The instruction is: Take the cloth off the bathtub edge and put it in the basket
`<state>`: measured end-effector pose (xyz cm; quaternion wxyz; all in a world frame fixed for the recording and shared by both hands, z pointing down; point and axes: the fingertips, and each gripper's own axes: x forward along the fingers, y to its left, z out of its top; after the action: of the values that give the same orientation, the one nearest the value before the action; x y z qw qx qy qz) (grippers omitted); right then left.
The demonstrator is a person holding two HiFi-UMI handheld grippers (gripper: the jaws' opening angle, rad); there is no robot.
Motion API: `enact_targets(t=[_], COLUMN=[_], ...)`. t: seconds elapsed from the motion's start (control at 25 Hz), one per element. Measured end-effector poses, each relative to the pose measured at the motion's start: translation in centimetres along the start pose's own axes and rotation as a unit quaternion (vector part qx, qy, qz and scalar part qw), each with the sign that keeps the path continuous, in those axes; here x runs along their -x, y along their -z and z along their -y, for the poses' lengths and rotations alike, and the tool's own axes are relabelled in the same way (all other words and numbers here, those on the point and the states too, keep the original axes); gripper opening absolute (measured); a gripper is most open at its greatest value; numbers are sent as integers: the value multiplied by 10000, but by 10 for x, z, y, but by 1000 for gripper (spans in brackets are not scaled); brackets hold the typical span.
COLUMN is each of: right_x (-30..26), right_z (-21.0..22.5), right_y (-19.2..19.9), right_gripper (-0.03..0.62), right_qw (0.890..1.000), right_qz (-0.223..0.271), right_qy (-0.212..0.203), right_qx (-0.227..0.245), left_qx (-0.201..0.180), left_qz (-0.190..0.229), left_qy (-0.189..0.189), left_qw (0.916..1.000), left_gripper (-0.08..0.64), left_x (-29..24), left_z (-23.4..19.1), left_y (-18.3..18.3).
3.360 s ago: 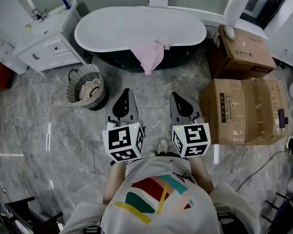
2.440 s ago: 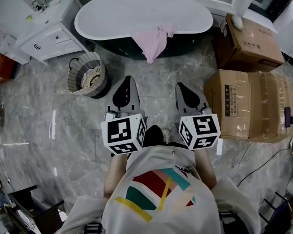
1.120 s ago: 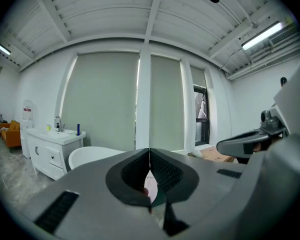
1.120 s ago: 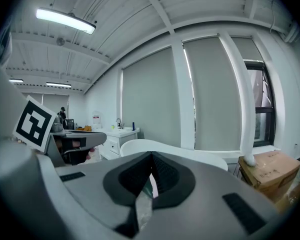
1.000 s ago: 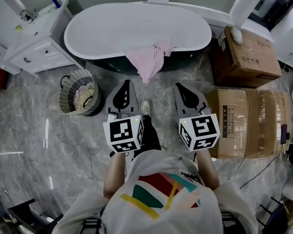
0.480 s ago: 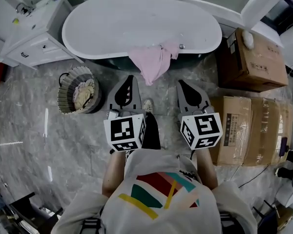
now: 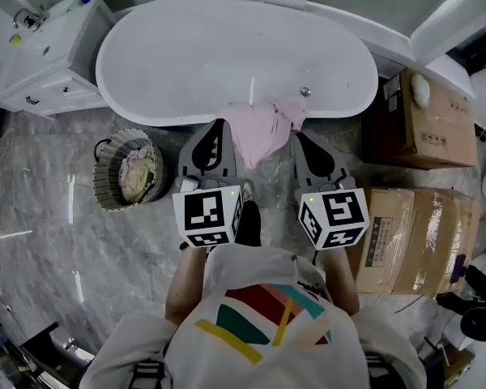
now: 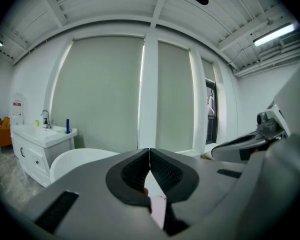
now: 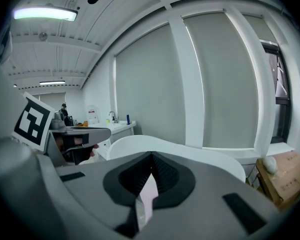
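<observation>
The left gripper's fingers are pressed together at the tips with nothing clamped between them. The sliver of pink in the notch below the tips is the cloth lying beyond them, not something gripped. The right gripper's fingers are likewise closed tip to tip and empty, with the same pink showing through their lower gap. Both pairs being shut reads as a travelling posture, and they would have to part before either could take hold.

In the head view the two grippers sit at centre frame, one on either side of the cloth, both aimed at it. This suggests they are lined up for the pick and that it has not begun. The cloth hangs over the near rim of the bathtub, just right of the rim's middle. It droops toward the floor, so its loose lower part offers the easier place to pinch.

The basket stands on the floor at left centre of the frame, just below the tub's left end and beside the left gripper. It already holds some pale fabric. Its place makes a leftward carry the likely route. A vanity counter fills the upper left, and cardboard boxes line the right edge, clear of that path.
</observation>
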<state>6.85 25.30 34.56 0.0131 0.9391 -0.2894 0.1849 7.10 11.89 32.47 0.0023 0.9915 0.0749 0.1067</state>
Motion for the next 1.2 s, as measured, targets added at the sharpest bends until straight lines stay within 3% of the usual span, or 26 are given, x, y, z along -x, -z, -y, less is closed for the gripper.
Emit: enact_targets(t=[0.48, 0.72, 1.2], right_x=[-90, -103, -112], right_z=[36, 65, 99], right_y=[-37, -46, -62], right_gripper=[11, 12, 12], right_qw=[9995, 9996, 10000], right_qz=[-182, -116, 51], right_qy=[212, 182, 41], right_qx=[-128, -190, 37], left_qx=[134, 8, 117], left_qz=[-53, -170, -581], left_qy=[-357, -334, -360], left_qw=[9993, 9993, 9976], left_gripper=[18, 18, 18], left_x=[-89, -111, -142], left_z=[-82, -61, -18], left_y=[-31, -32, -21])
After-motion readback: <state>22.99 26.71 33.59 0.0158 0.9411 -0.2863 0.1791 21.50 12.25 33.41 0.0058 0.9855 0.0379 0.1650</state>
